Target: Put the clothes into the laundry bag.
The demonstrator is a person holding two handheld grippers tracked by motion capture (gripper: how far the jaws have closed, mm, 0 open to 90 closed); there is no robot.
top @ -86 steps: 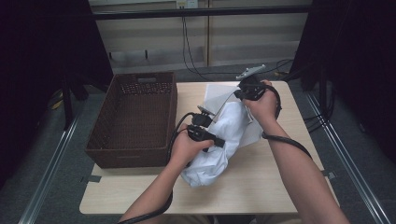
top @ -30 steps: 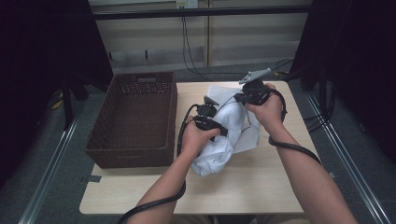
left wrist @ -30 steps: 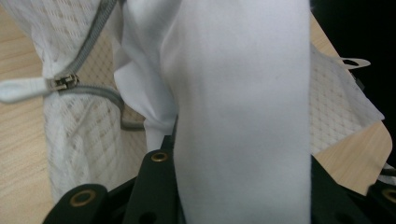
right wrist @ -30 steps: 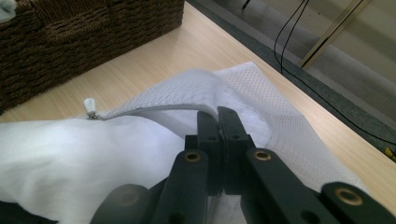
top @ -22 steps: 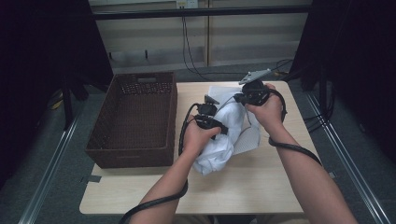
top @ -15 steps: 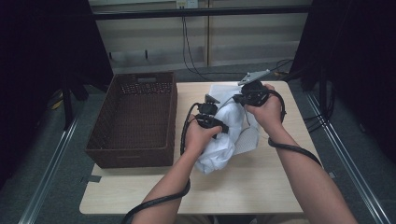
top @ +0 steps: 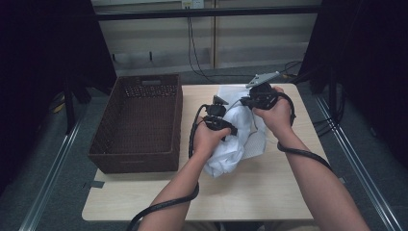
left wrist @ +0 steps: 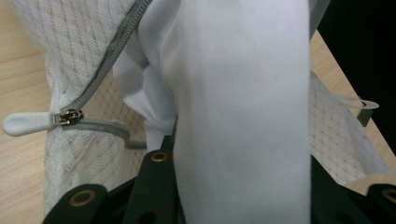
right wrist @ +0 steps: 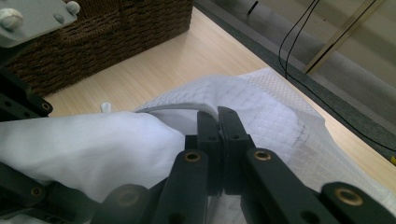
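Two claws work one bundle at mid-bench: the left claw (top: pixel 230 129) is clamped on a thick fold of smooth white cloth (left wrist: pixel 243 112) that runs straight up between its jaws, and the right claw (right wrist: pixel 217 120) has its jaws pressed together on the rim of a white mesh bag (right wrist: pixel 280 116), pinching the edge by the grey zipper (left wrist: pixel 100 70). The cloth spills out of the bag's mouth, so both lie directly at the jaw tips, the bag spreading beyond and beneath the right claw and the cloth bulging just to its left. Mesh is thin, diamond-patterned and see-through over the pale wood bench (top: pixel 269 192); the zipper carries a small metal slider with a white rounded pull tab (left wrist: pixel 25 124). Beyond the left claw, well apart from the cloth, stands a dark brown woven basket (top: pixel 137 120), rectangular and deep. Both forearms reach in from the near edge, the left hand (top: pixel 207 142) fisted low over the bundle, the right hand (top: pixel 276 113) raised higher and farther out.
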